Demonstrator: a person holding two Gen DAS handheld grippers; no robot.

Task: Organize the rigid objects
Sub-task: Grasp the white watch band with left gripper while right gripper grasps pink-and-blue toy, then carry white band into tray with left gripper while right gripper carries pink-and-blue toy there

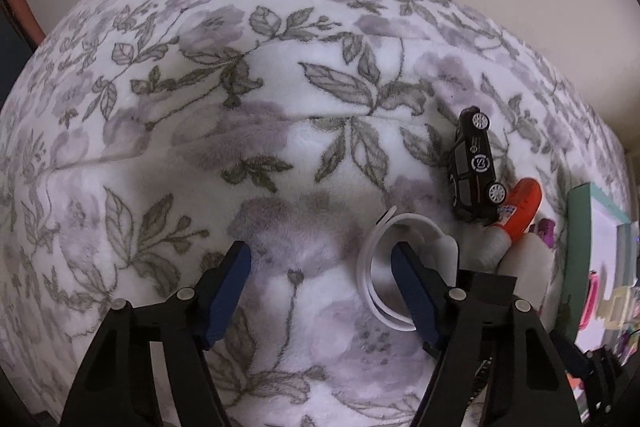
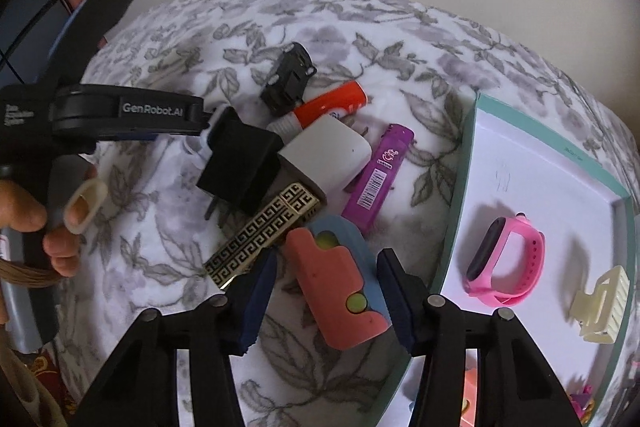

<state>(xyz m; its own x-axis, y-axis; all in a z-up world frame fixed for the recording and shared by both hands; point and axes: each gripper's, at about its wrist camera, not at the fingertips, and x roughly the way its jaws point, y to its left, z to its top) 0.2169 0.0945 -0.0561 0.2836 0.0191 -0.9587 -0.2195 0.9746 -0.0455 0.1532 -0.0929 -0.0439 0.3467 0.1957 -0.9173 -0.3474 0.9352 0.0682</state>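
My left gripper (image 1: pixel 322 259) stands open over the floral blanket (image 1: pixel 280 87), pointing steeply down. A white strap loop (image 1: pixel 366 267) lies around its right finger; nothing sits between the pads. A black toy car (image 1: pixel 474 167) and an orange glue stick (image 1: pixel 520 211) lie beyond it to the right. My right gripper (image 2: pixel 326 283) is open around a coral and blue toy (image 2: pixel 340 287). Its right pad is at the toy's blue edge, while a strip of blanket shows beside the left pad.
Just past the toy lie a gold patterned lighter (image 2: pixel 260 239), a white charger (image 2: pixel 328 159), a black plug (image 2: pixel 236 163) and a purple lighter (image 2: pixel 380 175). At right, a teal-rimmed box (image 2: pixel 460 187) holds a pink wristband (image 2: pixel 504 259) and a cream hair claw (image 2: pixel 604 303). A hand (image 2: pixel 60 227) grips the left tool's handle.
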